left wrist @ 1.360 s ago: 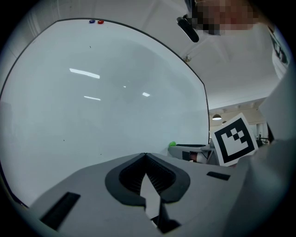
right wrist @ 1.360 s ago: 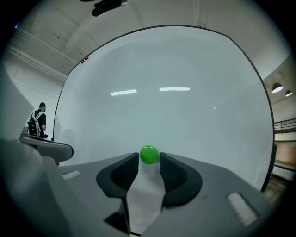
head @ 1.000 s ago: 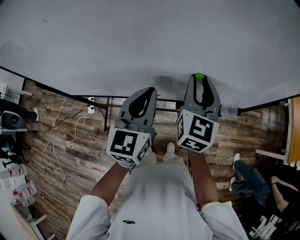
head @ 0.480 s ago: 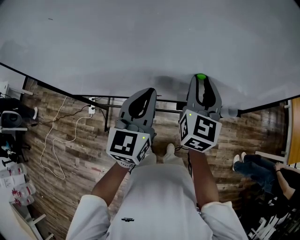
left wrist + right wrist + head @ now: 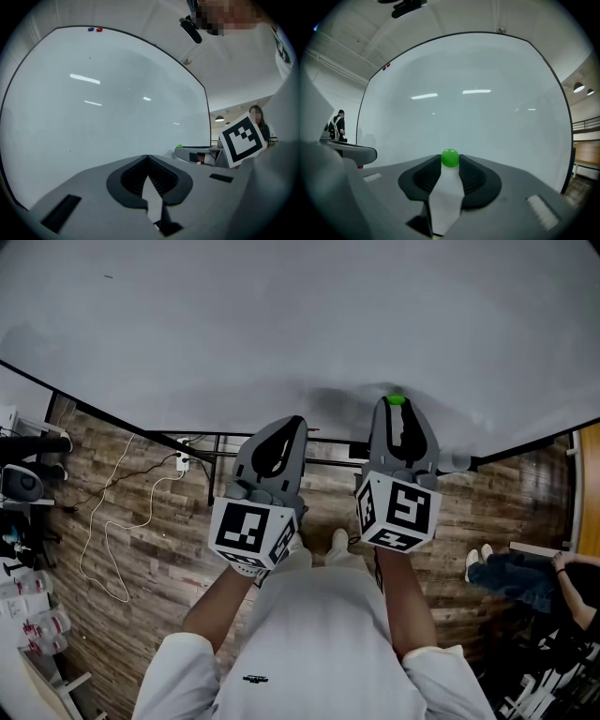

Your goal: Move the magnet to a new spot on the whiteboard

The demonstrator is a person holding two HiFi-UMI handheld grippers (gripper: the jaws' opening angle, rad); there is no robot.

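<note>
- nearest me, the left gripper (image 5: pixel 147 157) is held level and idle. its fingers are clenched tip to tip on nothing, pointing at bare whiteboard (image 5: pixel 93 103).
- just beside it, the right gripper (image 5: pixel 450 165) has its fingers grasping the green magnet (image 5: pixel 450 158). only the very ends of the fingers catch the little ball.
- seen from above, the green magnet sits at the nose of that gripper, low on the whiteboard near its bottom edge. i can't tell whether it touches the surface or hangs just off it.
- my worry is the shallow hold: the round magnet could squirt out sideways when it's pulled free, and drop to the wooden floor (image 5: pixel 141 521) below.
- if it's dragged across rather than lifted off, i'd guess the board's pull could twist it out of the fingers.
- if it's let go short of the surface at the new spot, it'd likely fall rather than stick.
- far up at the top corner sit the red and blue magnets (image 5: pixel 95 29), well apart, so no clash there.
</note>
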